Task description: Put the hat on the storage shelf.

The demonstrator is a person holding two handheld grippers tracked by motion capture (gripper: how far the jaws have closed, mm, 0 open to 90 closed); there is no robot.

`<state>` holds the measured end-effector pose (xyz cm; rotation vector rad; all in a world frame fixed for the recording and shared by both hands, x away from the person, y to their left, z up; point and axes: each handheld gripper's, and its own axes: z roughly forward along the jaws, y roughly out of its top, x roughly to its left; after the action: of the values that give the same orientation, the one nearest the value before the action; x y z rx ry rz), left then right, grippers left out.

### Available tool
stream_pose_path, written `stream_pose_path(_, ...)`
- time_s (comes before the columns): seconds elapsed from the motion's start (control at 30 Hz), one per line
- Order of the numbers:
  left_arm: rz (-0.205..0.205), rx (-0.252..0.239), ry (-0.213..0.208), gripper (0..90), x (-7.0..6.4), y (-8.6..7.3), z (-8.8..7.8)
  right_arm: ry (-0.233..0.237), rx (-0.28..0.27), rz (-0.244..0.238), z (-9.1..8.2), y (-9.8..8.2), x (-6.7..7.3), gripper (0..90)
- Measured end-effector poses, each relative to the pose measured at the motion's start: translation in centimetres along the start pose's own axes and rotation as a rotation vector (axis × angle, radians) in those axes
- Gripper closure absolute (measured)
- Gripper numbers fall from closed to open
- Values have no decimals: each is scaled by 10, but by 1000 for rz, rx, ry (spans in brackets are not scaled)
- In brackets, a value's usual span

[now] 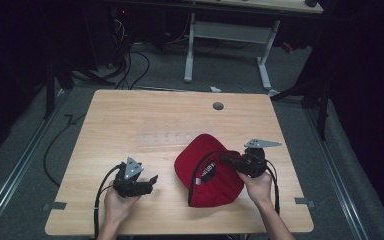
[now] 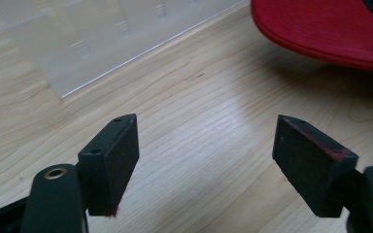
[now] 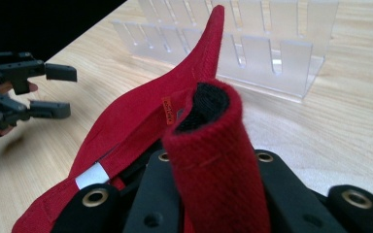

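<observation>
The red cap point(image 1: 207, 172) lies on the tabletop point(image 1: 130, 115) in the lower centre-right of the high view, its open underside turned up. The right tool point(image 1: 228, 160) pinches a fold of the cap's red fabric between its jaws; in the right gripper view that fold point(image 3: 213, 160) rises as a rolled strip from the pressed-together jaws. The right hand point(image 1: 256, 184) comes in from the bottom right, tool pointing left. The left tool point(image 1: 152, 182) sits lower left, just beside the cap without touching it, jaws spread wide over bare wood. A clear plastic rack point(image 3: 252, 43) stands beyond the cap.
</observation>
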<state>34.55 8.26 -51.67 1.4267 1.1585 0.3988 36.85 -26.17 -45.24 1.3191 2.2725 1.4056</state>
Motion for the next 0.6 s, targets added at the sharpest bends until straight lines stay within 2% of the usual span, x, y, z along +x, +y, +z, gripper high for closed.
stream_pose_path(0.23, 36, 19, -46, 244, -18, -2, 4, 17, -12, 16, 0, 10, 3, 829)
stream_pose_path(0.6, 43, 34, -81, 235, -37, -9, 16, 35, -33, 21, 2, 26, 11, 829)
